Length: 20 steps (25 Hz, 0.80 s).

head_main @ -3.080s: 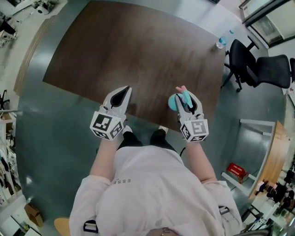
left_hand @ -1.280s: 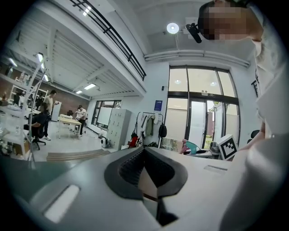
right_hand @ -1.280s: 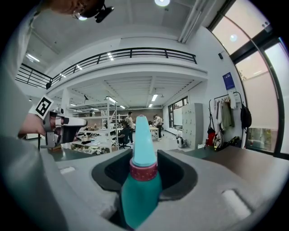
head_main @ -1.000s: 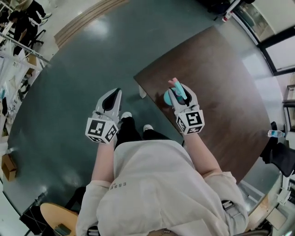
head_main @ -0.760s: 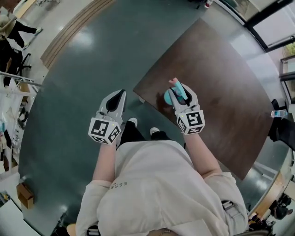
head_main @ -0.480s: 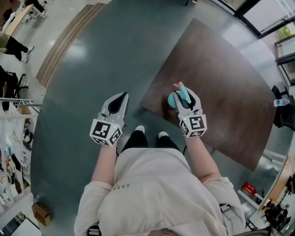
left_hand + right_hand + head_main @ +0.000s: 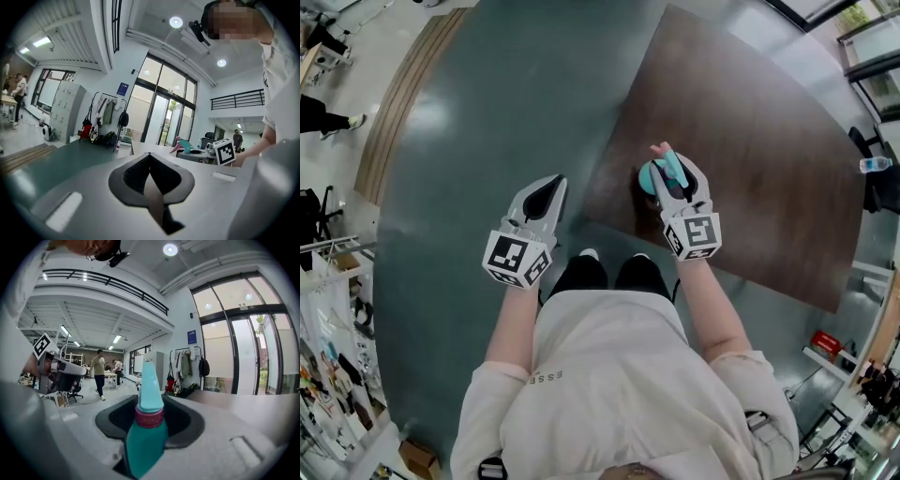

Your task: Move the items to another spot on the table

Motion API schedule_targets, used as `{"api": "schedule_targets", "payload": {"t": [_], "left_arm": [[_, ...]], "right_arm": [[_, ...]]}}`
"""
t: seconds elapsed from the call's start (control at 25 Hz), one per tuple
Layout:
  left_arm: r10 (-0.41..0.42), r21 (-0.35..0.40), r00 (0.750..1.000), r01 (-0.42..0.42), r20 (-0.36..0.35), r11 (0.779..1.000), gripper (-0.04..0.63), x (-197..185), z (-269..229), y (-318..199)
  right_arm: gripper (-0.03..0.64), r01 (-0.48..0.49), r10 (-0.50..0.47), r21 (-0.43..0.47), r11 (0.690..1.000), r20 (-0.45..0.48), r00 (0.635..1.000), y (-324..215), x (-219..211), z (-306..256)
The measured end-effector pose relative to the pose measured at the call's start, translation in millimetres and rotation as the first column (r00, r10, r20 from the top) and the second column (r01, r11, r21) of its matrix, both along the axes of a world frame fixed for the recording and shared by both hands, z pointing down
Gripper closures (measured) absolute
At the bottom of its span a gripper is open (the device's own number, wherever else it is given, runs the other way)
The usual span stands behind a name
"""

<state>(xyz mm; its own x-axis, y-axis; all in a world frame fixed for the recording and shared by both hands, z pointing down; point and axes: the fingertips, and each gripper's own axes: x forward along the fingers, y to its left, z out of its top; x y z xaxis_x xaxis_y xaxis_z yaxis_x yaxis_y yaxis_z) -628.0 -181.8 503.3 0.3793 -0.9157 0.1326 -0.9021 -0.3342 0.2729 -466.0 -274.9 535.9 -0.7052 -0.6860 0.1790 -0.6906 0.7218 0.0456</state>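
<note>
A teal squeeze bottle [image 7: 146, 432] with a pink collar and a pointed teal cap stands upright between the jaws of my right gripper [image 7: 151, 404], which is shut on it. In the head view that gripper [image 7: 673, 176] holds the bottle [image 7: 657, 174] above the near corner of the brown table [image 7: 750, 122]. My left gripper [image 7: 551, 185] hovers over the floor to the left of the table, beside my legs. Its jaws [image 7: 150, 159] are shut with nothing between them. From the left gripper view the bottle [image 7: 184, 145] shows off to the right.
A water bottle [image 7: 874, 164] stands at the table's far right edge, next to a black office chair [image 7: 886, 192]. Green floor [image 7: 469, 187] spreads left of the table. Coats hang on a rack [image 7: 101, 122], and people [image 7: 99, 373] stand far back in the hall.
The person has turned and walked along the table, so the table has swung across the head view. Both grippers keep their pose, and the right one still holds the bottle.
</note>
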Motion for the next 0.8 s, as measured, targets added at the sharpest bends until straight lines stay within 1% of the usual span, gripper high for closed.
{"api": "schedule_targets", "payload": {"t": [0.24, 0.36, 0.44, 0.48, 0.52, 0.64, 0.8], "left_arm": [[0.025, -0.008, 1.0, -0.025, -0.006, 1.0, 0.583, 7.3, 7.9, 2.2], [0.018, -0.014, 1.0, -0.018, -0.005, 1.0, 0.583, -0.3, 5.7, 5.2], [0.009, -0.013, 1.0, -0.009, -0.008, 1.0, 0.583, -7.2, -0.2, 7.0], [0.009, -0.012, 1.0, -0.009, -0.009, 1.0, 0.583, -9.6, -4.0, 7.9], [0.014, -0.012, 1.0, -0.014, -0.009, 1.0, 0.583, -10.5, -8.1, 8.7], [0.059, -0.006, 0.998, -0.06, -0.013, 0.998, 0.583, -2.1, -22.4, 11.3], [0.137, 0.012, 0.99, -0.137, -0.019, 0.99, 0.583, 26.8, -42.9, 13.3]], "right_arm": [[0.46, -0.017, 0.016, 0.033, 0.999, 0.023, 1.0, 2.1, 2.2, 5.6], [0.45, -0.037, 0.036, 0.011, 0.999, 0.027, 0.999, 0.9, 2.3, 8.2], [0.357, -0.056, 0.056, -0.01, 0.998, 0.024, 0.998, 1.5, 1.5, 5.6], [0.341, -0.066, 0.066, -0.011, 0.998, 0.023, 0.998, 3.1, 1.4, 0.9], [0.341, -0.074, 0.074, -0.009, 0.997, 0.023, 0.997, 5.5, 1.6, -5.2], [0.34, -0.098, 0.099, -0.009, 0.995, 0.04, 0.994, 17.1, 7.8, -26.5], [0.342, -0.134, 0.134, -0.007, 0.991, 0.092, 0.987, 35.1, 32.5, -56.6]]}}
